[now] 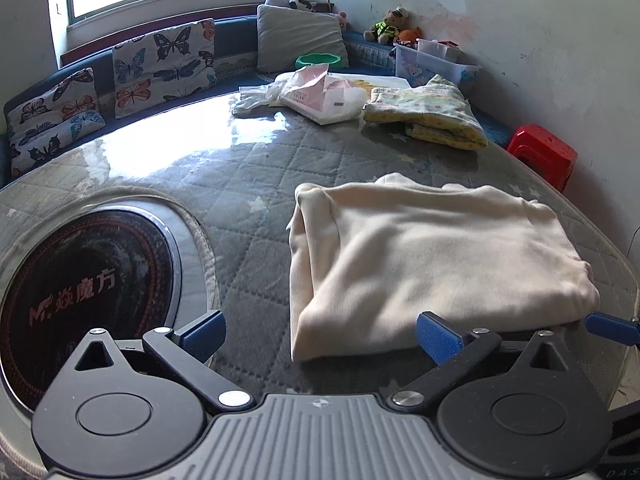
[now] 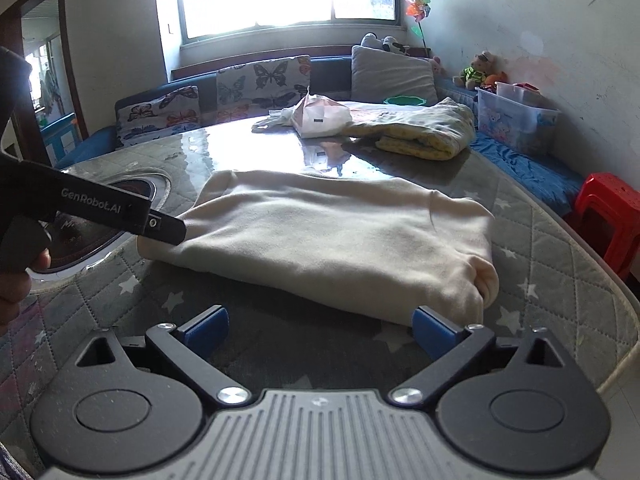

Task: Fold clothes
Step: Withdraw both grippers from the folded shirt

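Note:
A cream garment (image 1: 432, 256) lies folded into a thick rectangle on the grey quilted table cover (image 1: 248, 184); it also shows in the right wrist view (image 2: 340, 240). My left gripper (image 1: 320, 336) is open and empty, just in front of the garment's near left corner. My right gripper (image 2: 320, 332) is open and empty, just in front of the garment's near edge. A blue fingertip of the right gripper (image 1: 612, 326) shows at the garment's right corner in the left wrist view. The left gripper's black body (image 2: 100, 204) shows at the garment's left end in the right wrist view.
A round black cooktop (image 1: 80, 280) is set into the table at the left. A folded yellow patterned blanket (image 1: 432, 114) and a pink-white plastic bag (image 1: 320, 96) lie at the far side. A red stool (image 1: 544, 156) stands beyond the right edge. A cushioned bench lines the back.

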